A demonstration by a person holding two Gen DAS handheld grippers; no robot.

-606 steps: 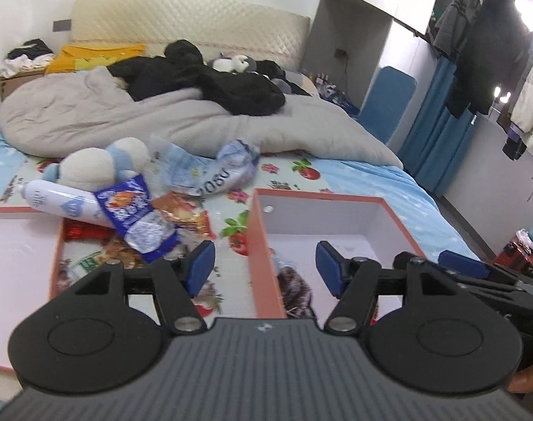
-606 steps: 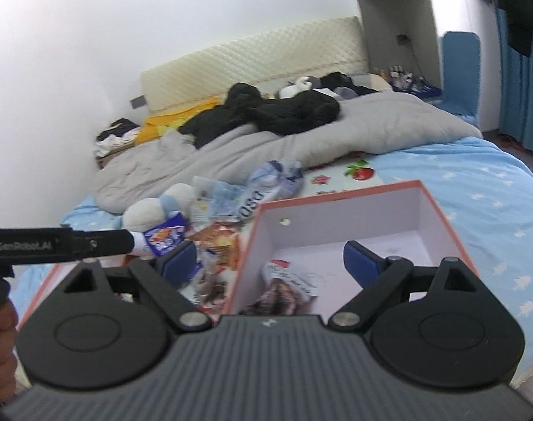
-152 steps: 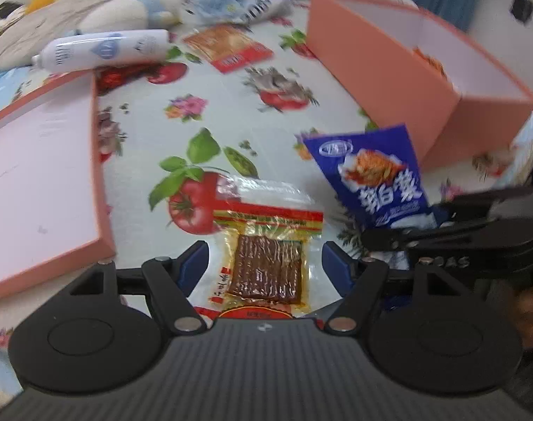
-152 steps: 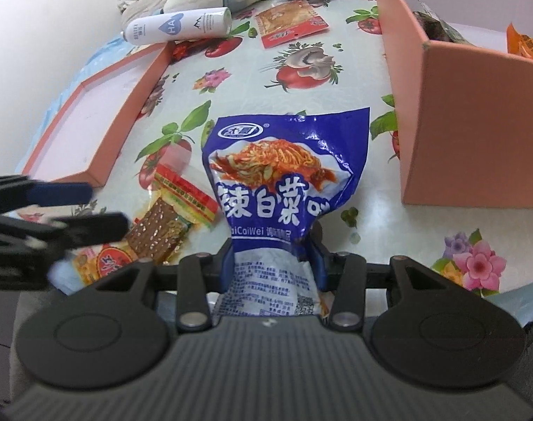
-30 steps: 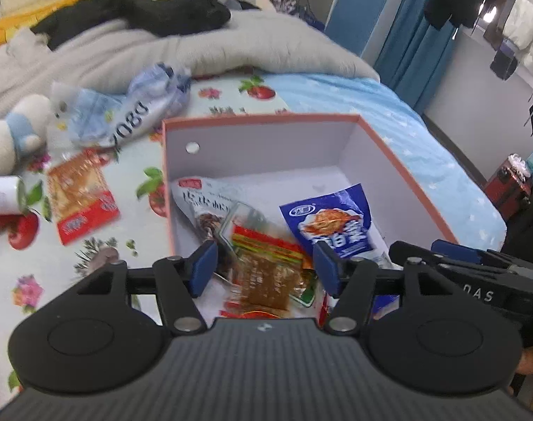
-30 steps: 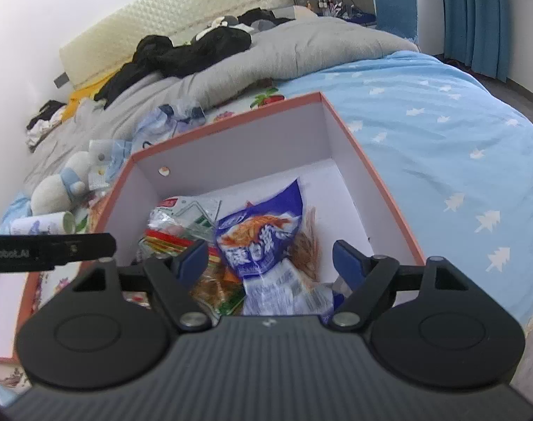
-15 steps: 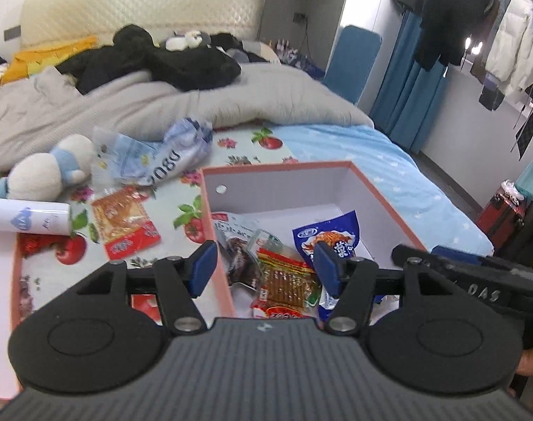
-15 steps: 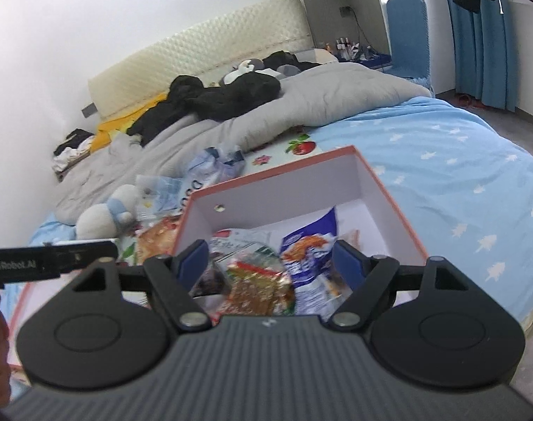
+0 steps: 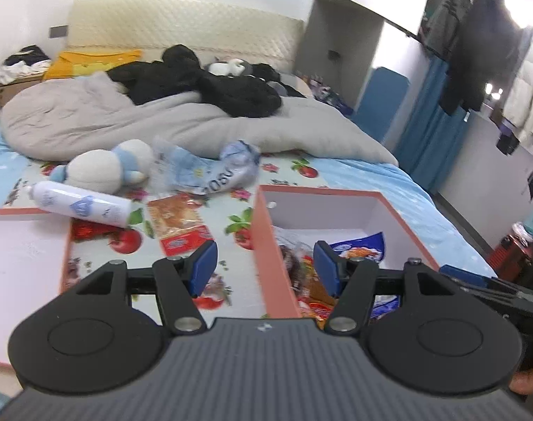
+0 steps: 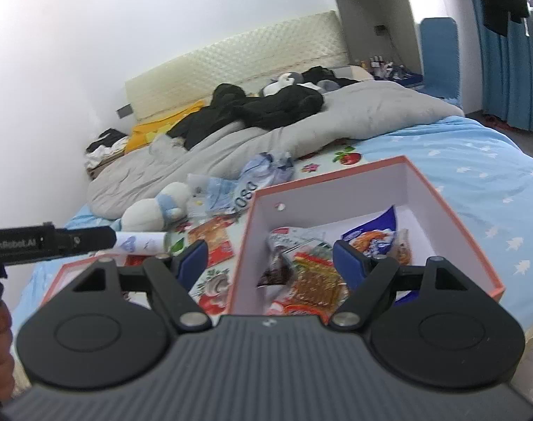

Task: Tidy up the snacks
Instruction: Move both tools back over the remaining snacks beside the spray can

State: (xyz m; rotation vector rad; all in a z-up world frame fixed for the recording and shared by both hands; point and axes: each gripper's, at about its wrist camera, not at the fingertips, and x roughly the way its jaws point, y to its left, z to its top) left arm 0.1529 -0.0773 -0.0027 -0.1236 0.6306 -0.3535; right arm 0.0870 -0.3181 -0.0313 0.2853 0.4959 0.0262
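Note:
A salmon-pink box (image 9: 263,242) (image 10: 442,193) sits on the bed and holds several snack packets, among them a blue pouch (image 9: 361,247) (image 10: 371,235) and a red-and-yellow packet (image 10: 315,277). An orange-red snack packet (image 9: 179,222) (image 10: 214,236) lies on the fruit-print sheet left of the box. My left gripper (image 9: 264,266) hangs open and empty above the box's left wall. My right gripper (image 10: 270,259) is open and empty too, above the box's near left part. The left gripper's black body (image 10: 45,240) shows at the left of the right wrist view.
The box's lid (image 9: 24,256) lies open side up at the left. A white bottle (image 9: 80,205), a white and blue plush toy (image 9: 105,166) and crumpled blue-white bags (image 9: 214,172) lie further back. A grey duvet (image 9: 143,122) with black clothes covers the bed's far half.
Both grippers have drawn back and risen from the box; the view has swung left, so the box now sits lower right and more of the sheet and lid shows. Jaws stayed open.

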